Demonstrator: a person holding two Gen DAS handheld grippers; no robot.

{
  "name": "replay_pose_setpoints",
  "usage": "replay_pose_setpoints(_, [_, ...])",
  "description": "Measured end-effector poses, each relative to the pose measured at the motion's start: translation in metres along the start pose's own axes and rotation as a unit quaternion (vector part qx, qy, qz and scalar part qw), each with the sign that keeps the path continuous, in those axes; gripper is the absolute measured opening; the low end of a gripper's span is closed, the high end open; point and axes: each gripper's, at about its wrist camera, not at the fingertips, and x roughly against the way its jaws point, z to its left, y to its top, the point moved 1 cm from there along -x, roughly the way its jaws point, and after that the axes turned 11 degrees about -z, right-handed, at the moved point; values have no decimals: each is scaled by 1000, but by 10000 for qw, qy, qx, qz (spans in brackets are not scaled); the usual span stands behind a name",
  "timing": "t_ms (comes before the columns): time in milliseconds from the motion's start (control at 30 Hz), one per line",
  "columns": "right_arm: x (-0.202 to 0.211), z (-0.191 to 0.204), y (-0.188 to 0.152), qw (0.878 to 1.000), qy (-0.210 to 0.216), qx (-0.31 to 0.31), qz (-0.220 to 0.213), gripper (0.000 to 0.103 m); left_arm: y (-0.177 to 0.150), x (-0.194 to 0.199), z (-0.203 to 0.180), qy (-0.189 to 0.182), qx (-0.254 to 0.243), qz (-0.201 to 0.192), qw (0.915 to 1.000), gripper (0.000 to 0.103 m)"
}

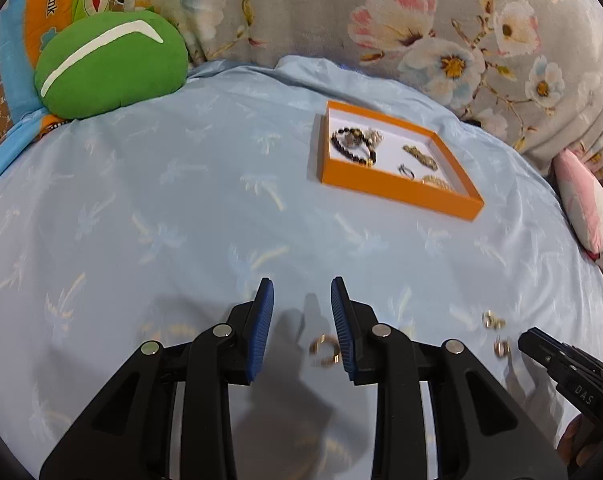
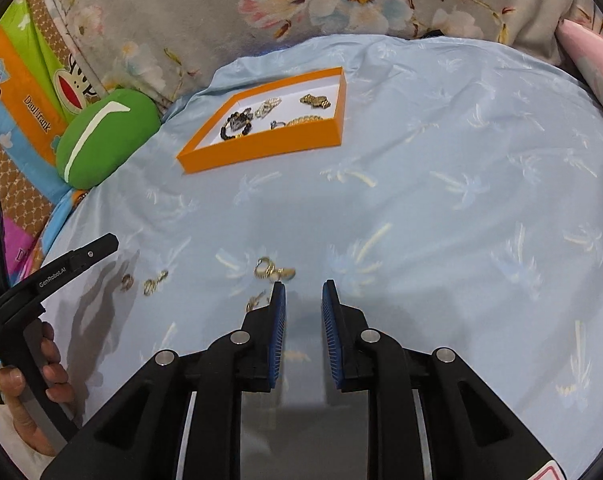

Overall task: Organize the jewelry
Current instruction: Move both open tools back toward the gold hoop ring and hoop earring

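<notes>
Small gold rings (image 2: 270, 271) lie loose on the near part of a smooth pale-blue bedsheet (image 1: 181, 208) printed with palm trees, while beads and chains sit farther off in a shallow orange cardboard tray (image 1: 397, 194) with a white floor. The left gripper (image 1: 302, 294) and right gripper (image 2: 303, 294) hover with ribbed blue jaws slightly apart, holding nothing. A plump green cushion (image 1: 109, 64) and floral grey bedding (image 1: 441, 32) lie beyond.

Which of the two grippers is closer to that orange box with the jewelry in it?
Hard to call. The orange box lies well ahead of both: right of the left gripper, left of the right gripper. Both hang open and empty over loose rings.
</notes>
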Motion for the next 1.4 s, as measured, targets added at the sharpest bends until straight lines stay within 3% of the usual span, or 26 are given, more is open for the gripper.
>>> replay_pose_setpoints(100, [6, 11, -6, 9999, -20, 145, -70, 20, -14, 6, 3, -42, 52, 168, 9998, 29])
replay_pose_setpoints(333, [6, 19, -10, 9998, -97, 183, -53, 34, -21, 16, -3, -73, -103, 149, 9998, 35])
replay_pose_setpoints(433, [4, 19, -10, 9998, -123, 150, -19, 34, -23, 13, -4, -153, -125, 230, 9995, 37])
replay_pose_setpoints(533, [2, 21, -10, 9998, -136, 147, 10, 34, -23, 14, -7, -196, -189, 225, 9994, 52])
replay_pose_setpoints(867, [-11, 32, -7, 9993, -268, 232, 88, 34, -23, 10, -10, -253, -253, 320, 9989, 53])
replay_pose_setpoints(1000, [-15, 37, -6, 9978, -525, 381, 103, 31, -24, 7, -10, -253, -259, 378, 9986, 53])
replay_pose_setpoints(1133, [-17, 40, -6, 9963, -692, 497, 112, 16, -24, 5, -12, -211, -311, 413, 9984, 53])
replay_pose_setpoints(1400, [-15, 34, -5, 9977, -580, 328, 96, 16, -22, -2, -19, 42, -523, 449, 9976, 51])
